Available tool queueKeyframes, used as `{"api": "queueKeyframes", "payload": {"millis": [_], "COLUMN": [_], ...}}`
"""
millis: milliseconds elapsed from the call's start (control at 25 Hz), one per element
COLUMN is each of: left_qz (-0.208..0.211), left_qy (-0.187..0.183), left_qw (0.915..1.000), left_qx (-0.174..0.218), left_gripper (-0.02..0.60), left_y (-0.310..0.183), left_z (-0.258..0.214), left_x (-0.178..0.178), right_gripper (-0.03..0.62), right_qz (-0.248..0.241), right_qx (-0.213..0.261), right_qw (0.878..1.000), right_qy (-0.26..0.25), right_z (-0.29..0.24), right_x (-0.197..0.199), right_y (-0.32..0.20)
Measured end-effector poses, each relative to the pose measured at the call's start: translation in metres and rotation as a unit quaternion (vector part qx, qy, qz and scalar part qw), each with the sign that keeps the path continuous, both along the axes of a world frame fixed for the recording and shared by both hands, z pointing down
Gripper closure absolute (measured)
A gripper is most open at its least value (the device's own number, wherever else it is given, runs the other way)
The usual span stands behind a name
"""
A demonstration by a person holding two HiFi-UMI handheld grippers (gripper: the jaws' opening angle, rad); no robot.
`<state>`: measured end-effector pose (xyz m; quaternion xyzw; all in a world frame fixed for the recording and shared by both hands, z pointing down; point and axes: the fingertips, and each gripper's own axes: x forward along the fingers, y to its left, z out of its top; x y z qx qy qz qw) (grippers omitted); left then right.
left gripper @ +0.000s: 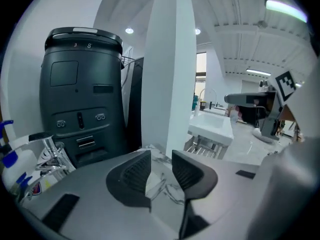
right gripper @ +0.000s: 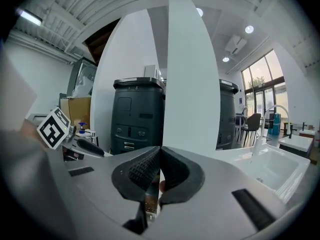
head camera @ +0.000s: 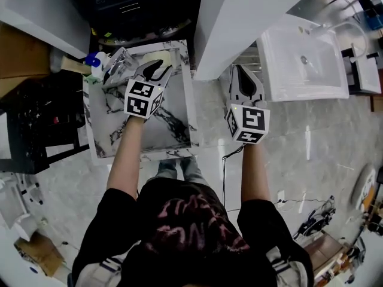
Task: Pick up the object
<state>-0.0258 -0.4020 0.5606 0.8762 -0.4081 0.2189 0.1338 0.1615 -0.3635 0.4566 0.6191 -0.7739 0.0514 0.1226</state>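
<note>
A small marble-topped table (head camera: 173,133) stands in front of me. At its far left corner lie a chrome tap-like fitting (head camera: 116,64) and a blue-capped spray bottle (head camera: 96,58). The left gripper view shows both at its left edge, the fitting (left gripper: 50,154) and the bottle (left gripper: 10,159). My left gripper (head camera: 157,69) hovers over the table's far middle, just right of the fitting. Its jaws stand open (left gripper: 161,159) with only marble showing between them. My right gripper (head camera: 242,79) hangs off the table's right side over the floor. It is shut (right gripper: 160,156) and holds nothing that I can see.
A tall black bin (left gripper: 82,94) stands behind the table and a white pillar (left gripper: 167,69) to its right. A pale ring-shaped thing (head camera: 164,55) lies at the table's far edge. A white sink (head camera: 302,58) is at the right. Boxes and a black rack (head camera: 36,124) crowd the left.
</note>
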Motion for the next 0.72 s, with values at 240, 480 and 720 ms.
{"api": "queueKeyframes", "payload": {"millis": [240, 480, 720], "left_qz": [0.033, 0.082, 0.09], "left_qy": [-0.09, -0.155, -0.17], "left_qw": [0.9948, 0.9822, 0.9766], "left_qx": [-0.035, -0.067, -0.096], "left_gripper": [0.439, 0.434, 0.434], "left_y": [-0.016, -0.027, -0.03], "left_z": [0.058, 0.095, 0.119], "left_x": [0.003, 0.007, 0.004], "right_gripper": [0.579, 0.579, 0.579], "right_qz": [0.01, 0.017, 0.027], "right_qx": [-0.021, -0.038, -0.045], "right_qw": [1.0, 0.999, 0.999], "right_qy": [0.002, 0.004, 0.007], "right_z": [0.021, 0.038, 0.046], "right_x": [0.014, 0.021, 0.032], "right_y": [-0.006, -0.007, -0.009]}}
